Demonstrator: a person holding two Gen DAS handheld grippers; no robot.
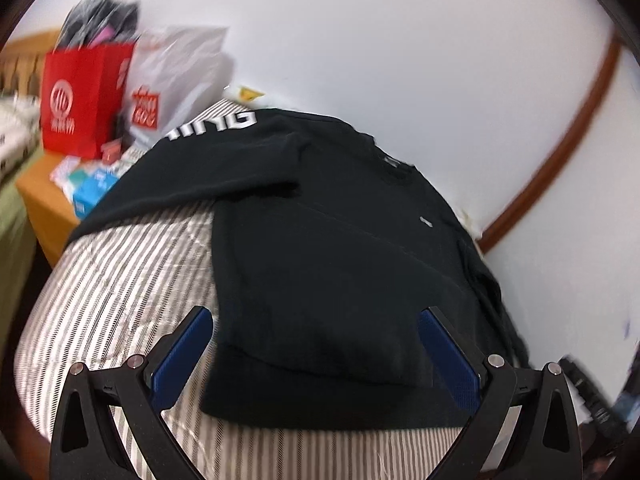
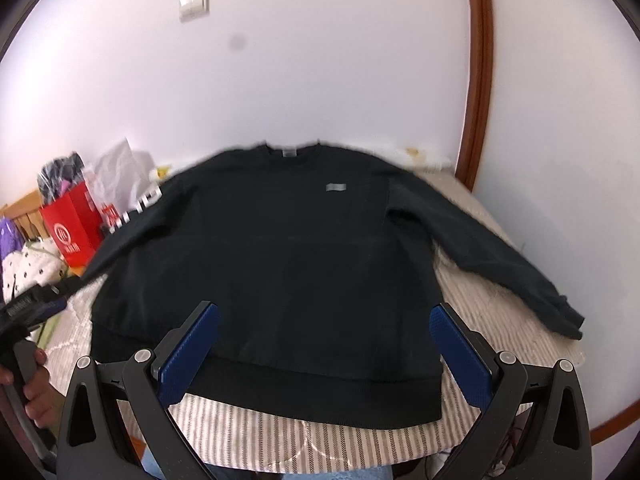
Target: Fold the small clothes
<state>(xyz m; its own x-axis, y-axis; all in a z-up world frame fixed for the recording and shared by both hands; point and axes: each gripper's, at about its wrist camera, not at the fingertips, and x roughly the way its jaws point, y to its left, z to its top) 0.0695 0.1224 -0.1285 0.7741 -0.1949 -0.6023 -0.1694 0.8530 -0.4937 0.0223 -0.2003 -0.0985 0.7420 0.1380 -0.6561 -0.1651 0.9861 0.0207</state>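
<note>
Black and soft-looking, the sweatshirt (image 2: 272,264) lies face up and spread flat on a striped bedcover (image 2: 500,320), neck toward the white wall (image 2: 320,60), both sleeves thrown out to the sides. The right gripper (image 2: 324,316) hangs over the hem, blue pads wide apart with nothing between them; the body of the garment stretches straight ahead of it and one sleeve trails off to its right. The left gripper (image 1: 312,316) is also spread wide and holds nothing, poised over the near left corner of the hem, with the lettered sleeve (image 1: 216,124) reaching away ahead and to its left. From the right wrist view the left tool shows at the far left edge, gripped by a hand (image 2: 36,384). Beyond the lettered sleeve stand a red paper bag (image 1: 84,96) and a white plastic bag (image 1: 176,76), close beside each other.
</note>
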